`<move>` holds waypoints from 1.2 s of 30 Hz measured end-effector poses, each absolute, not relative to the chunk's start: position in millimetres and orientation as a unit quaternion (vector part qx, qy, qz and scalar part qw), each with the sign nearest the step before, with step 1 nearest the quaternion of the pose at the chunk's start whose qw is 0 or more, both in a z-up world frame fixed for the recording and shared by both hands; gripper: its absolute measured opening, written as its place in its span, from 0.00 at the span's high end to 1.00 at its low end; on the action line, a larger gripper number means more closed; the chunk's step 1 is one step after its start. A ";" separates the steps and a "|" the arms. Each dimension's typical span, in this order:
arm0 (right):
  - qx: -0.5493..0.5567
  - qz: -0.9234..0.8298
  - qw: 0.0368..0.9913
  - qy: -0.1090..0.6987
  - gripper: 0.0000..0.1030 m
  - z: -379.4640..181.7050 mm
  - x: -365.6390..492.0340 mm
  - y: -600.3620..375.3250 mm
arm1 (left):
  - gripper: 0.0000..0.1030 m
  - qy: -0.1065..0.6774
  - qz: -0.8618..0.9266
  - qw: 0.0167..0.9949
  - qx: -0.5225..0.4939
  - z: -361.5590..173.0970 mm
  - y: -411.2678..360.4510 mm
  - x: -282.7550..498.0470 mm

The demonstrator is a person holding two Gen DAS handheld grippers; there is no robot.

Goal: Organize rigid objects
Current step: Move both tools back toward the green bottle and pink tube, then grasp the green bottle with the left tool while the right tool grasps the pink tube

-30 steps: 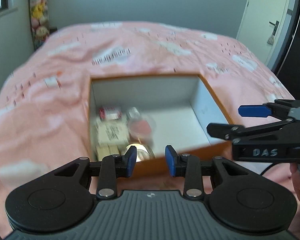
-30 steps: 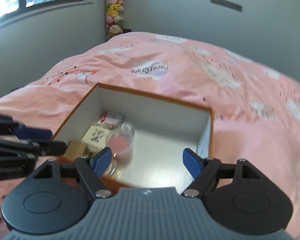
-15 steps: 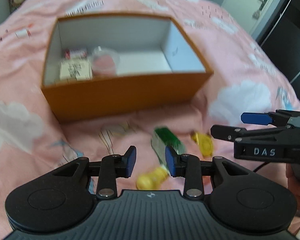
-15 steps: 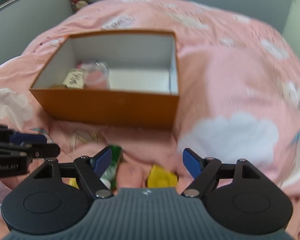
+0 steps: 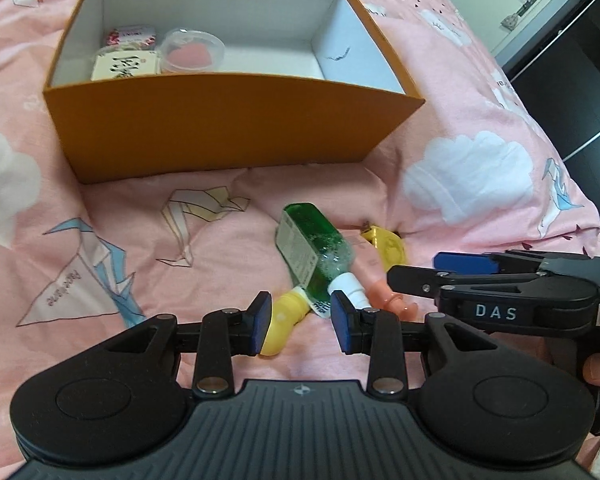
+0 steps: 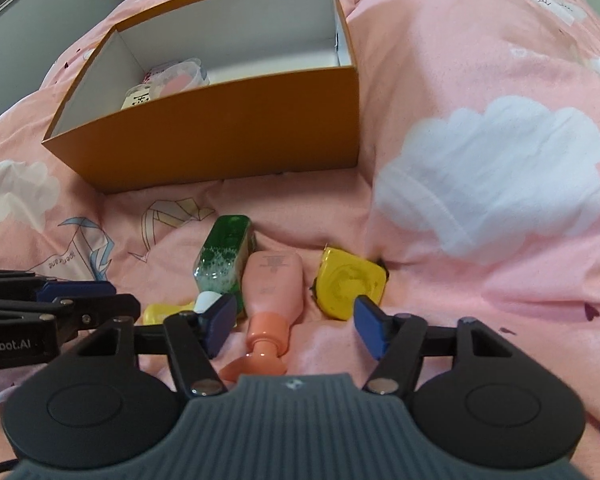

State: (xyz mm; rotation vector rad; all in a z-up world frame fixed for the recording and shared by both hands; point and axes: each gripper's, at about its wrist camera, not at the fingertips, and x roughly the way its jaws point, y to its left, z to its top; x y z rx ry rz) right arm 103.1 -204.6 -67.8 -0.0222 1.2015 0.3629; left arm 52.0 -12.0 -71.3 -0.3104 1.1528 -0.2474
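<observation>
A: Left hand-held gripper (image 5: 299,322), state?
B: Jaws partly apart, holding nothing. It is hanging low over the bed, with a yellow bottle (image 5: 283,322) and the white cap of the green bottle (image 5: 315,254) showing in the gap between its pads. Cannot tell if either pad is touching them.

A: Right hand-held gripper (image 6: 295,326)?
B: Wider apart, and its jaws have just been closing. The pink bottle (image 6: 274,286) is lying between them, neck toward the camera, pads not pressing on it. Nothing clamped.

A: What is sitting around that?
B: The green bottle is lying on its side just left of the pink one, touching or nearly so. A yellow tape measure (image 6: 350,282) is lying just right of it, close to the right pad. All are resting in a fold of the pink bedspread (image 6: 480,152).

A: Anything crowding the grip?
B: The two grippers are sitting close side by side over the same small cluster, so the green bottle's cap is lying right by the right one's left pad.

A: Farther out?
B: An orange box (image 5: 228,128) is standing open on the bed beyond the cluster. In its left end are a clear round tub (image 5: 192,50) with something pink inside, a white packet with black print (image 5: 124,64) and a small red-and-white packet (image 5: 132,35). The rest of the box floor is showing bare.
</observation>
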 end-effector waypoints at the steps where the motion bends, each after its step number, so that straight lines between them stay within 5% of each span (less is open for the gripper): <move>1: -0.009 0.170 0.808 0.564 0.41 -68.9 104.0 -204.7 | 0.61 0.544 -0.120 0.817 -0.147 -72.6 -13.3 54.2; 6: 0.002 0.170 0.800 0.575 0.42 -75.0 107.1 -208.1 | 0.61 0.545 -0.134 0.816 -0.143 -75.4 -21.5 61.4; 10: 0.016 0.176 0.790 0.587 0.55 -79.7 111.5 -211.5 | 0.61 0.544 -0.131 0.817 -0.138 -76.4 -29.1 70.7; 18: -0.004 0.188 0.794 0.578 0.63 -80.5 119.7 -201.6 | 0.54 0.554 -0.113 0.814 -0.133 -83.5 -39.6 99.4; 25: 0.000 0.200 0.782 0.590 0.62 -89.6 128.5 -202.5 | 0.46 0.580 -0.109 0.792 -0.157 -101.8 -46.1 117.5; 27: 0.000 0.204 0.780 0.592 0.62 -91.1 128.6 -201.8 | 0.47 0.590 -0.098 0.786 -0.158 -108.3 -47.5 120.7; 29: -0.002 0.207 0.780 0.591 0.62 -91.6 128.9 -201.3 | 0.59 0.591 -0.100 0.782 -0.170 -111.4 -45.2 120.9; 36: -0.011 0.217 0.774 0.595 0.57 -94.6 132.1 -194.9 | 0.67 0.588 -0.086 0.782 -0.189 -105.3 -22.8 112.5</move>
